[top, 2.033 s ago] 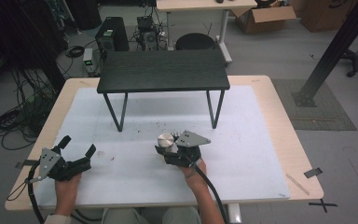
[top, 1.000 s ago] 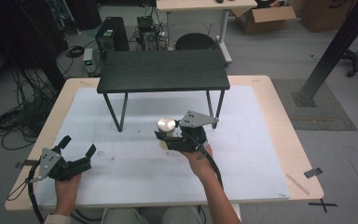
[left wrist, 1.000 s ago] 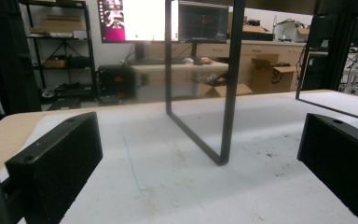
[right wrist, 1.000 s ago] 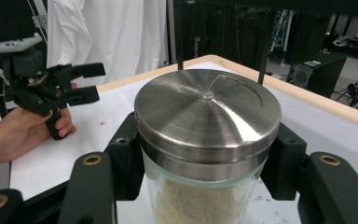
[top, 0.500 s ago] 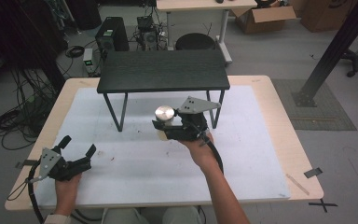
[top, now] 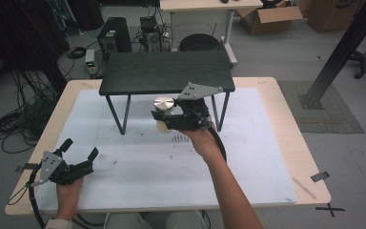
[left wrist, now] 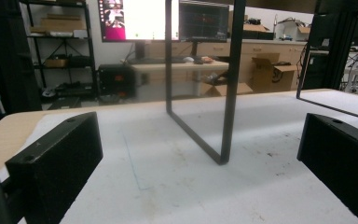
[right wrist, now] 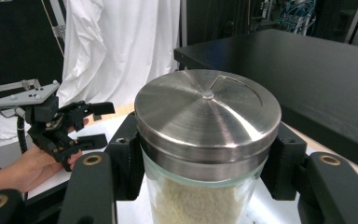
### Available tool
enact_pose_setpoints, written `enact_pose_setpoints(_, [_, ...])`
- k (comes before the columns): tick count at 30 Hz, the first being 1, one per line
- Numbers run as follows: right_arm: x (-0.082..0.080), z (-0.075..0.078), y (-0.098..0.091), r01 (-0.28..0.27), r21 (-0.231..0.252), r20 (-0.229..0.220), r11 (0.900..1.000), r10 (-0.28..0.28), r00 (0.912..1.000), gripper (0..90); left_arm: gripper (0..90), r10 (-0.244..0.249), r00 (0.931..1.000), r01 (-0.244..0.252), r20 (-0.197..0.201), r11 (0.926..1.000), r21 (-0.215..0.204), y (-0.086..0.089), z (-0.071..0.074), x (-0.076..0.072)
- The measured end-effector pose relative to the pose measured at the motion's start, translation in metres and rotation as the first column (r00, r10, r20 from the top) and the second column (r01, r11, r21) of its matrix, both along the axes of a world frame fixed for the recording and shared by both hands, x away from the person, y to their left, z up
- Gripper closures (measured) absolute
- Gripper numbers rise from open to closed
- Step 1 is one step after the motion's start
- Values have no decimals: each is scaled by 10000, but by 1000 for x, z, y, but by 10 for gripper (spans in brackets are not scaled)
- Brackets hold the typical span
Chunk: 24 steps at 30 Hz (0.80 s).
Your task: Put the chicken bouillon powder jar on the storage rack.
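Right gripper (top: 167, 116) clamps a glass jar (right wrist: 200, 163) aloft, just before the black shelf (top: 167, 71). Risk: jar clips the shelf's edge. Left gripper (top: 79, 151) idles wide, well clear.

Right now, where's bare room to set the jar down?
The small black table has its whole top bare. The white mat is open right of the right tool, which holds the jar, and between it and the left tool. Tightest is under the table, between its legs.
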State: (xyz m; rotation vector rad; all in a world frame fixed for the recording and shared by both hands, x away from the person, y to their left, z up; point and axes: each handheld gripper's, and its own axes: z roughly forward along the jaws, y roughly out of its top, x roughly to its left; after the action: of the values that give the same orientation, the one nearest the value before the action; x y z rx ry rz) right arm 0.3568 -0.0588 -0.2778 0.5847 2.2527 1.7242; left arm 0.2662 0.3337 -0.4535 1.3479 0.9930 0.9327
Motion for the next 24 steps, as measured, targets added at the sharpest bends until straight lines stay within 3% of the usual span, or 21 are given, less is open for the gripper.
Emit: enact_pose_setpoints(24, [30, 40, 15, -246, 337, -75, 9991, 249, 9997, 426, 5, 0, 10000, 0, 6, 10000, -44, 0, 0, 0])
